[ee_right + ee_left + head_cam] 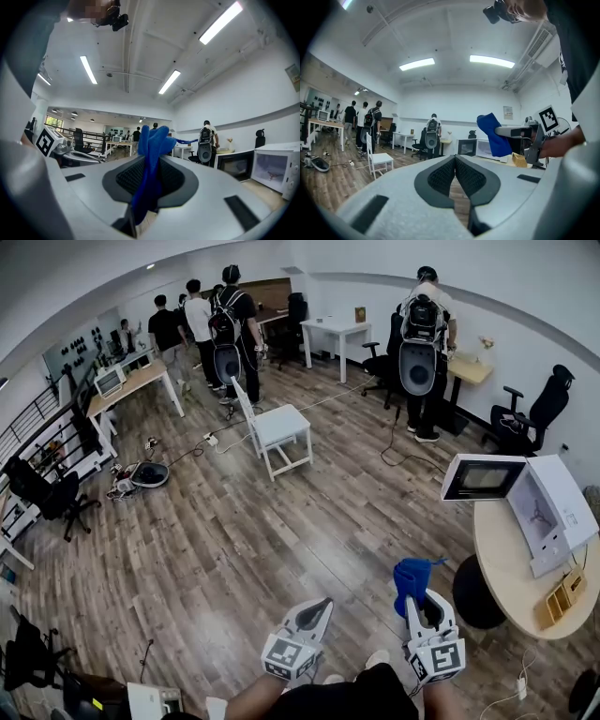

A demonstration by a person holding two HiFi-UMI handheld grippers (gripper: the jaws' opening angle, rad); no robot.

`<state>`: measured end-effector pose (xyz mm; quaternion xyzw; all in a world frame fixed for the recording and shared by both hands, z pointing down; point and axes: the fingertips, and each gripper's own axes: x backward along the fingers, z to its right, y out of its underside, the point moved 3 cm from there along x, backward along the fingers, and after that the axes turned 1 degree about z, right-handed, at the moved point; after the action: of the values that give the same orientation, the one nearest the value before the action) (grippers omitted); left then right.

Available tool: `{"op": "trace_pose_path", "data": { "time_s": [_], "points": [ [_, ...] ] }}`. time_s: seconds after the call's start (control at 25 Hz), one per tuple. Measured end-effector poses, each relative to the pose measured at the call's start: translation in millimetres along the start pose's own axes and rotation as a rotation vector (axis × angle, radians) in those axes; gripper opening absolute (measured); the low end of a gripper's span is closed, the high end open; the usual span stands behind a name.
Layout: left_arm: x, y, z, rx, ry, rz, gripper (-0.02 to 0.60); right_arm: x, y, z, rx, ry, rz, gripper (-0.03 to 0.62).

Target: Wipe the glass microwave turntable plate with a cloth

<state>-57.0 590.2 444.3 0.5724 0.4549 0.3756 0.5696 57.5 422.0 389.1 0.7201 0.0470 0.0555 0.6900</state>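
1. Left hand-held gripper (455,158): jaws closed pad against pad, nothing between them; held low over the wooden floor (234,540).
2. Right hand-held gripper (422,601): just beside the left one, jaws clamped on a blue cloth (151,140). The cloth stands bunched above the jaw tips.
3. Round wooden bench (502,559): to the right of the right hand-held gripper and apart from it.
4. Small wooden rack (561,599): on the bench, at its near edge.
5. White microwave (558,507): on the bench, with its door (483,477) swung open. A three-armed fitting shows on the cavity floor; whether the glass turntable plate lies over it cannot be told.
6. White chair (277,427): mid-room, on the floor.
7. Person with a backpack (419,329): standing at the far wall; several more people (202,320) stand far left.
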Motion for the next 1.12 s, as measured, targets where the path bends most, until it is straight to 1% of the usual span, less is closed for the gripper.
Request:
{"op": "trace_pose_path", "data": {
  "time_s": [0.36,0.56,0.72,0.88,1.12],
  "points": [
    [-60.3,-3.0,-36.6,0.014,-0.041,-0.014,0.006,-73.2,6.9,42.4,-0.005,-0.041,-0.013,0.074],
    [-106.5,-8.5,-53.3,0.013,-0.065,-0.028,0.006,-114.6,12.3,80.6,-0.017,-0.064,-0.023,0.074],
    [-149.9,-17.9,-55.0,0.008,-0.088,-0.034,0.006,-140.7,16.4,119.7,-0.032,-0.094,-0.035,0.074],
    [-188.1,-19.2,-55.6,0.002,-0.110,-0.042,0.006,-163.1,21.0,154.0,-0.035,-0.123,-0.029,0.074],
    [-245.6,-24.4,-48.5,-0.002,-0.111,-0.052,0.006,-183.4,26.4,205.7,-0.047,-0.135,-0.021,0.074]
  ]
}}
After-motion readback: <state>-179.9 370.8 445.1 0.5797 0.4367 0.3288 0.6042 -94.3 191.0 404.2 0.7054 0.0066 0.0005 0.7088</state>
